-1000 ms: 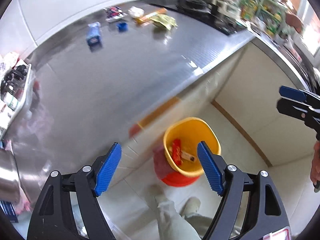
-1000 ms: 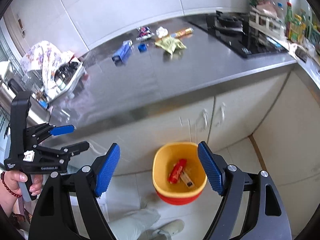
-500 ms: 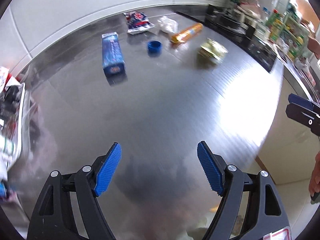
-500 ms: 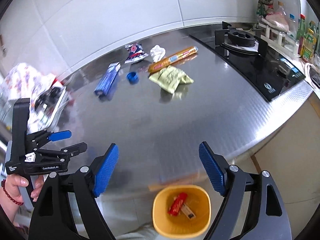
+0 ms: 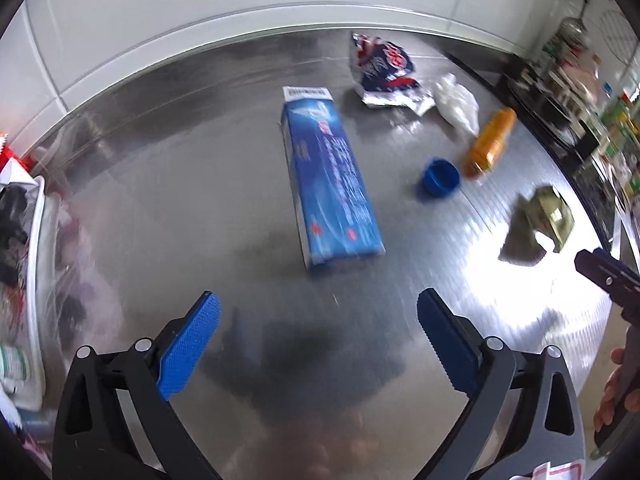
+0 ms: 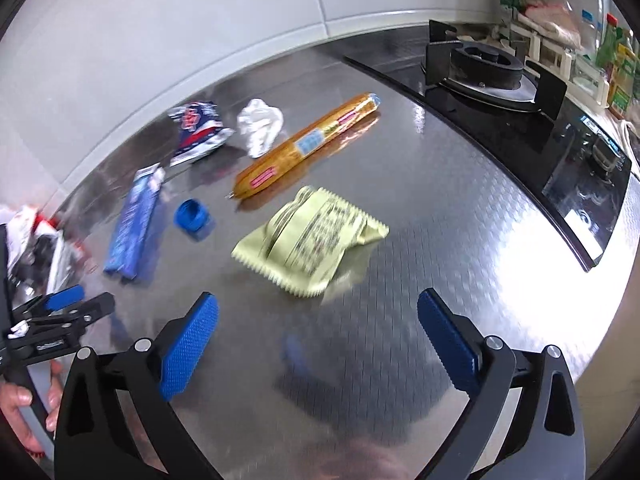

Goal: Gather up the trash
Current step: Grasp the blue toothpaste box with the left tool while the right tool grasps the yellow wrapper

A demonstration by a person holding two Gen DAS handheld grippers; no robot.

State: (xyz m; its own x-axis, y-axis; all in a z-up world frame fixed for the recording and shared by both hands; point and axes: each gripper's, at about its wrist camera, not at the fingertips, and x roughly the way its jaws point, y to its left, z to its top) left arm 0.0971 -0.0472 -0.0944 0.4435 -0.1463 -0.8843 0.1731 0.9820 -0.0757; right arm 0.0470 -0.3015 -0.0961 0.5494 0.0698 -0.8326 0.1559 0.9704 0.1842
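While both grippers hang over the steel counter [image 5: 168, 184], we see trash spread along its far side. Left gripper [image 5: 316, 344] jaws are opening, wide apart, nothing between them; bare counter under the pads. Right gripper [image 6: 318, 344] jaws also opening, wide, nothing between them.

From the left wrist view: blue box [image 5: 332, 184] lies flat just ahead of the left gripper, long axis running away from us, not touching the pads. Blue cap [image 5: 440, 178] sits right of the box, apart from it. Orange tube [image 5: 490, 144] lies just beyond the cap. White wad [image 5: 458, 104] is behind the tube, beside the crumpled blue-red wrapper [image 5: 386, 70] near the back wall. Green packet [image 5: 554, 216] is further right, blurred. The right gripper's tips show at that view's right edge, with the person's hand [image 5: 618, 396] below.

From the right wrist view: green packet [image 6: 312, 240] lies crumpled just ahead of the right gripper, clear of both pads. Orange tube [image 6: 304, 148] lies diagonally behind it, white wad [image 6: 260, 124] touching or nearly touching its far side; we can't tell which. Wrapper [image 6: 196, 128] is left of the wad. Cap [image 6: 192, 216] sits between box [image 6: 134, 224] and packet. Black stove [image 6: 532, 112] occupies the counter's right end. Left gripper appears at the left edge, held by a hand [image 6: 24, 412].
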